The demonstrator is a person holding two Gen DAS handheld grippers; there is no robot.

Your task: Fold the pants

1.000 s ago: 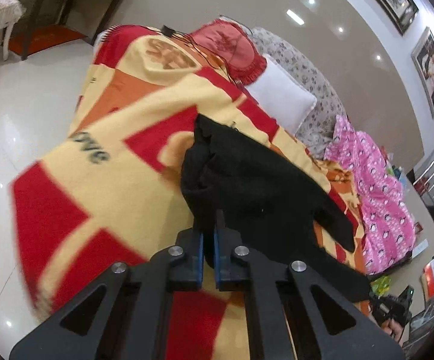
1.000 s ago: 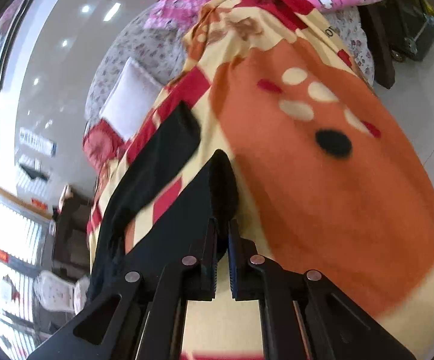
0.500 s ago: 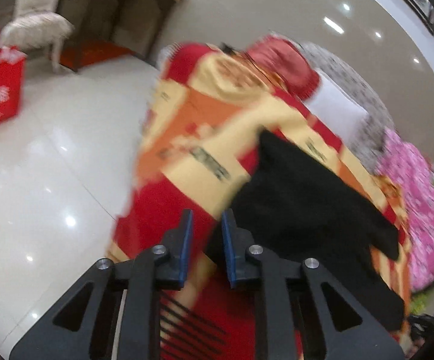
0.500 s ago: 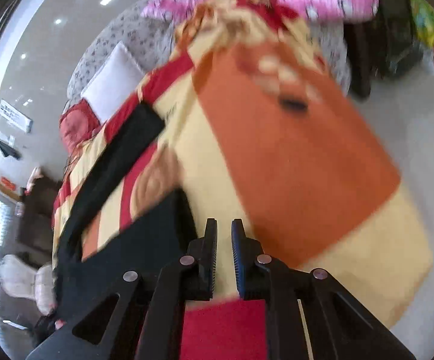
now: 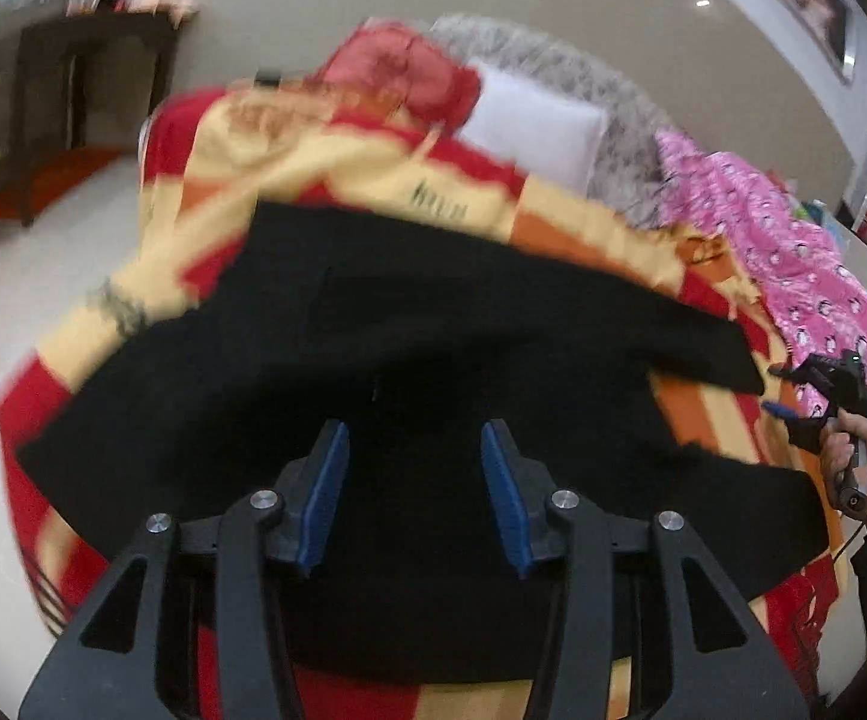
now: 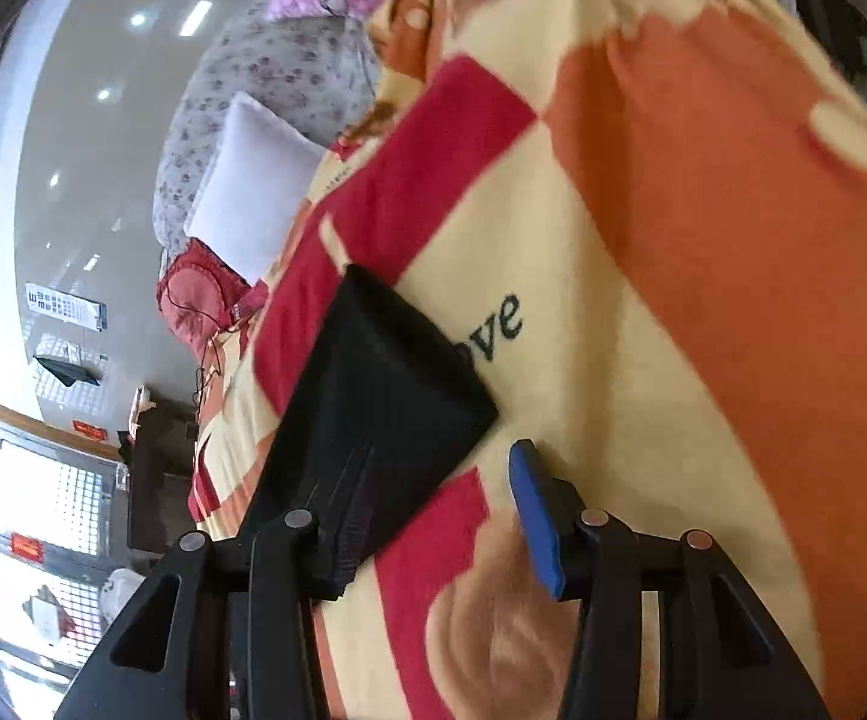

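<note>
The black pants (image 5: 409, 324) lie spread flat on the patterned blanket (image 5: 289, 180) that covers the bed, and everything here is placed against that blanket. In the left wrist view the waist end lies toward the blanket's left side and the two legs run off to the right, one leg nearer the white pillow (image 5: 532, 123) at the blanket's far edge, the other along its near edge. The left tool (image 5: 414, 456) hangs over the middle of the pants with its jaws opening; the blue pads (image 5: 328, 492) stand well apart and press on nothing, with only the dark cloth seen beyond the gap. Out at the blanket's right edge, a hand (image 5: 847, 450) holds the right tool (image 5: 790, 387), seen small there.

In the right wrist view a leg end of the pants (image 6: 385, 396) lies on the yellow and red part of the blanket, its hem corner just beside the printed lettering (image 6: 493, 330). The right tool (image 6: 433, 510) is opening too: one blue pad (image 6: 532, 516) stands free over bare blanket, while the other finger is seen against the black cloth, and nothing is gripped. A pink quilt (image 5: 805, 264) lies past the blanket's right end, beside the floral headboard (image 6: 265, 72).
</note>
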